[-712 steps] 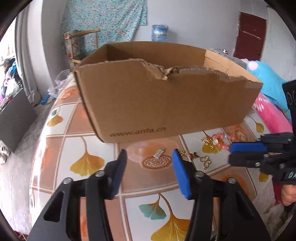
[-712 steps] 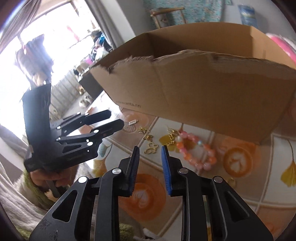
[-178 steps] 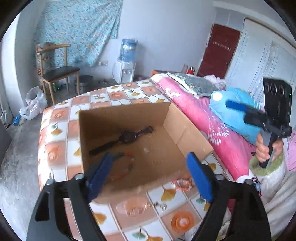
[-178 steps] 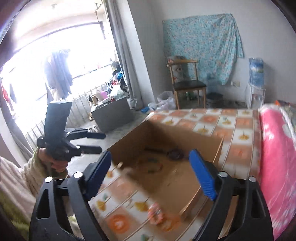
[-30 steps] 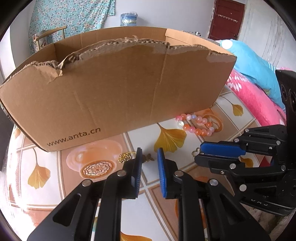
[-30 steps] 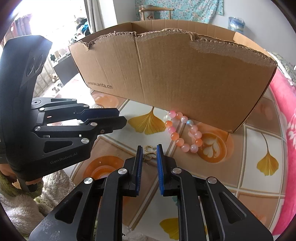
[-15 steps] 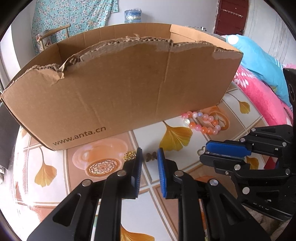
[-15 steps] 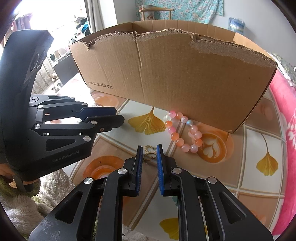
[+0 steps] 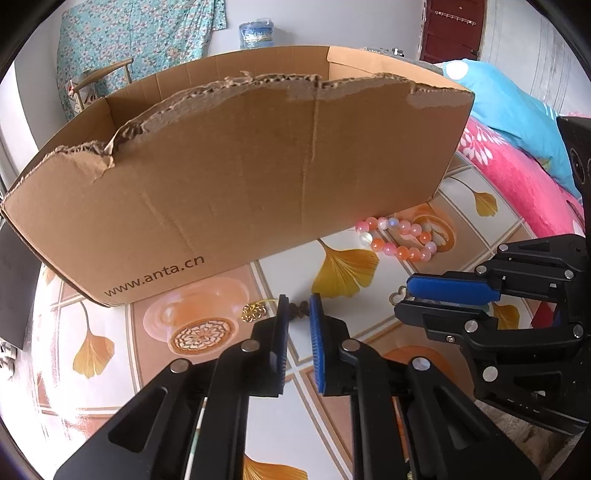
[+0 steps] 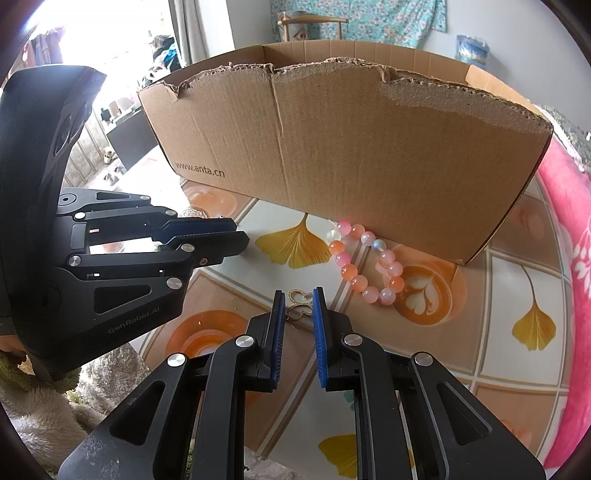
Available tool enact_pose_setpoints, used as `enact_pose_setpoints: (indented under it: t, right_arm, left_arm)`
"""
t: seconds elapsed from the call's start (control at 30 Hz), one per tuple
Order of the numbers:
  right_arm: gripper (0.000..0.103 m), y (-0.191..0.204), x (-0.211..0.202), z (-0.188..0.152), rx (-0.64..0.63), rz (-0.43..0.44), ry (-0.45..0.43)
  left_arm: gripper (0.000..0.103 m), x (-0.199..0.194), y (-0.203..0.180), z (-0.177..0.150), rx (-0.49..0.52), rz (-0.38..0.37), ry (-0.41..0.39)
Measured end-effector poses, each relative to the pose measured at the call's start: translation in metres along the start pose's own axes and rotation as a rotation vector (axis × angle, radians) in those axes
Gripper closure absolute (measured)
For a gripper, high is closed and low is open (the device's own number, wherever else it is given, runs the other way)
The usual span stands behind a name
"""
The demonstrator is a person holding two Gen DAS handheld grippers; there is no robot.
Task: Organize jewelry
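Note:
A torn cardboard box (image 9: 258,177) (image 10: 369,147) stands on the patterned tabletop. In front of it lies a pink and orange bead bracelet (image 9: 399,240) (image 10: 365,262). My left gripper (image 9: 297,306) (image 10: 236,240) points down at the table, its jaws closing, with the pads against a small dark charm (image 9: 297,308). A gold filigree disc (image 9: 254,312) lies just left of that charm. Beside it, my right gripper (image 10: 298,295) (image 9: 404,295) is shut on a gold butterfly charm (image 10: 299,303), and one gold loop (image 9: 397,295) sticks out past its tips.
The tabletop (image 9: 110,350) carries a ginkgo-leaf and coffee-cup print. A pink quilt (image 9: 517,184) (image 10: 569,240) and a blue pillow (image 9: 498,96) lie to the right. A sleeve in fleece (image 10: 33,413) shows under the left gripper. A chair (image 10: 310,22) stands beyond the box.
The left gripper's jaws have narrowed around the small dark charm, and that hand has shifted slightly. The right gripper has kept still with the butterfly charm between its pads.

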State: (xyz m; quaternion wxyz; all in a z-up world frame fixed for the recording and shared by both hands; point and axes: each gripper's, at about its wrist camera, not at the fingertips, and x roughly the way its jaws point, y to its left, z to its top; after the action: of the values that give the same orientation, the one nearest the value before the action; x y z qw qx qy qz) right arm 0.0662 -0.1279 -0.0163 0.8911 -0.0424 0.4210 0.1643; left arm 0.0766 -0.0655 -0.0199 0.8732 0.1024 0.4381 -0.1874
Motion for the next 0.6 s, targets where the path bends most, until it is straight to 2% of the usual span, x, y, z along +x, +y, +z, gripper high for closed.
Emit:
enact_pose_setpoints:
  t: [0.13,0.47,0.5,0.6]
  right_arm:
    - [0.090,0.0002,0.0002,0.0007,0.002,-0.001,0.000]
    - [0.090,0.0030,0.0015,0.0034,-0.009,-0.006,0.003]
    - [0.090,0.0032,0.0019,0.0037,-0.008,-0.006,0.003]
    - [0.090,0.0036,0.0024,0.0039,-0.007,-0.007,0.002]
  left_arm:
    - [0.098,-0.0002,0.0018,-0.0013,-0.004,0.003,-0.007]
    - [0.098,-0.0036,0.0065,-0.0060,0.001,-0.016,-0.020]
    - [0.103,-0.0044,0.0072,-0.0068,0.002,-0.017,-0.018]
    - [0.103,-0.0073,0.0107,-0.0098,-0.007,-0.030,-0.009]
